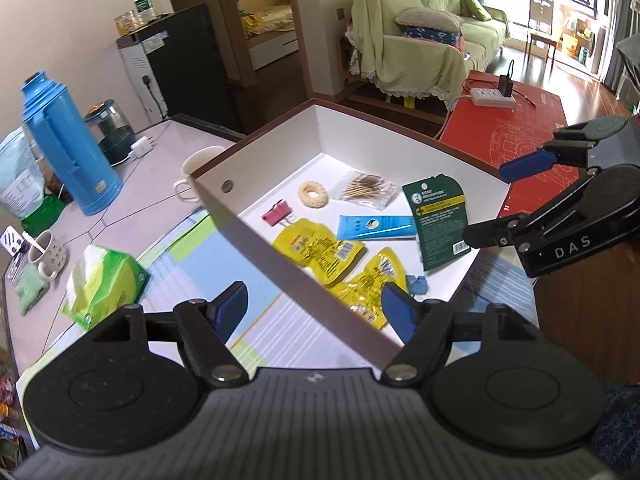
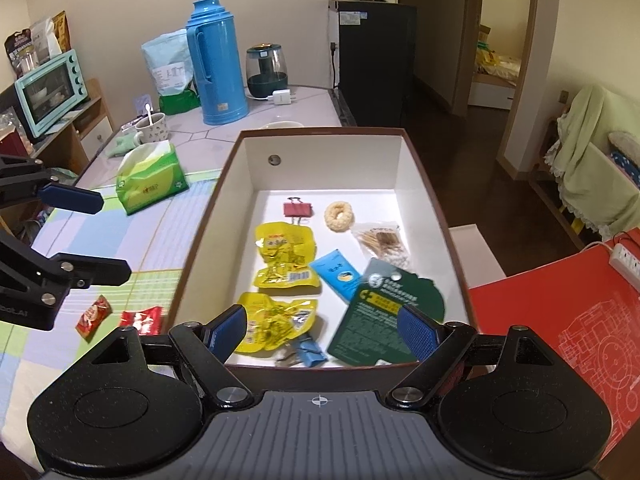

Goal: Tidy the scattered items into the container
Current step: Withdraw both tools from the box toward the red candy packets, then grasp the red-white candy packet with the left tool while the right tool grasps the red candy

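Observation:
A white-lined box with a brown rim stands on the chequered cloth. Inside lie two yellow snack packets, a blue sachet, a green sachet, a red binder clip, a blue binder clip, a ring biscuit and a bag of cotton swabs. Two red candy wrappers rest on the cloth left of the box. My right gripper hangs open above the box's near end, holding nothing. My left gripper is open and empty, straddling the box's left wall.
A green tissue pack, blue thermos, mug with spoon and a white cup stand on the table beyond. A red mat with a power strip lies right of the box. A black fridge stands behind.

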Demonstrator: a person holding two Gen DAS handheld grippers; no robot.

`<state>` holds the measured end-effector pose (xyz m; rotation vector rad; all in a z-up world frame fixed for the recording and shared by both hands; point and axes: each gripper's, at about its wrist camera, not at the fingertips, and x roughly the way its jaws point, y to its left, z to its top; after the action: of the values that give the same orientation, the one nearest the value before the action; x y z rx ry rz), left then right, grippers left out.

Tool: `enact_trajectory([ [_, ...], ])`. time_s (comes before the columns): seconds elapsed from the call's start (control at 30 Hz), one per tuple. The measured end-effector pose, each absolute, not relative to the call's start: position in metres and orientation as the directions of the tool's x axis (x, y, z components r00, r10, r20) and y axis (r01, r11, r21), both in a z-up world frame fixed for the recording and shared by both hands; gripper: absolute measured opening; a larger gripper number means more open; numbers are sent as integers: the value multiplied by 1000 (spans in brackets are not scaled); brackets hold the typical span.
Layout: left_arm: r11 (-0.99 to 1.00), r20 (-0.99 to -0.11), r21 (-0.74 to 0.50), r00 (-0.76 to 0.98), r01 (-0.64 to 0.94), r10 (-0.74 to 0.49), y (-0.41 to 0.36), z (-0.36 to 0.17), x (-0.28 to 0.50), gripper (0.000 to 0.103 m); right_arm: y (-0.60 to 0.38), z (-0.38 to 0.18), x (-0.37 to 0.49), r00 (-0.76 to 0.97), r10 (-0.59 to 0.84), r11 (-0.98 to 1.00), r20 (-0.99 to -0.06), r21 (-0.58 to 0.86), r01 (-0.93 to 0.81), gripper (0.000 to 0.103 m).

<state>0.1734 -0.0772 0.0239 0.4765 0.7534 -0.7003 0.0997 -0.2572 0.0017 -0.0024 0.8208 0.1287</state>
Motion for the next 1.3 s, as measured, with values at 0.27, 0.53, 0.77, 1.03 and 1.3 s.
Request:
enact_trajectory([
  [0.27, 724, -754, 122, 538, 679, -377, -22, 21, 168, 73, -218, 3, 94, 677, 143, 987, -722, 55, -150, 85],
  [0.53, 763, -770, 102, 536, 639, -346, 36, 11, 164, 74, -178, -1, 96, 673, 163, 983, -722, 62, -172, 85],
  [0.77, 781, -786, 76, 519, 620, -336, 74, -1, 162, 74, -147, -7, 98, 667, 181, 979, -723, 70, -190, 85],
  [1.03, 797, -809, 39, 487, 603, -329, 100, -19, 165, 74, -129, -12, 99, 658, 178, 980, -732, 72, -185, 85],
  [1.3, 821, -842, -14, 436, 571, -318, 108, -52, 171, 74, -112, -18, 100, 634, 223, 968, -741, 91, -234, 85],
])
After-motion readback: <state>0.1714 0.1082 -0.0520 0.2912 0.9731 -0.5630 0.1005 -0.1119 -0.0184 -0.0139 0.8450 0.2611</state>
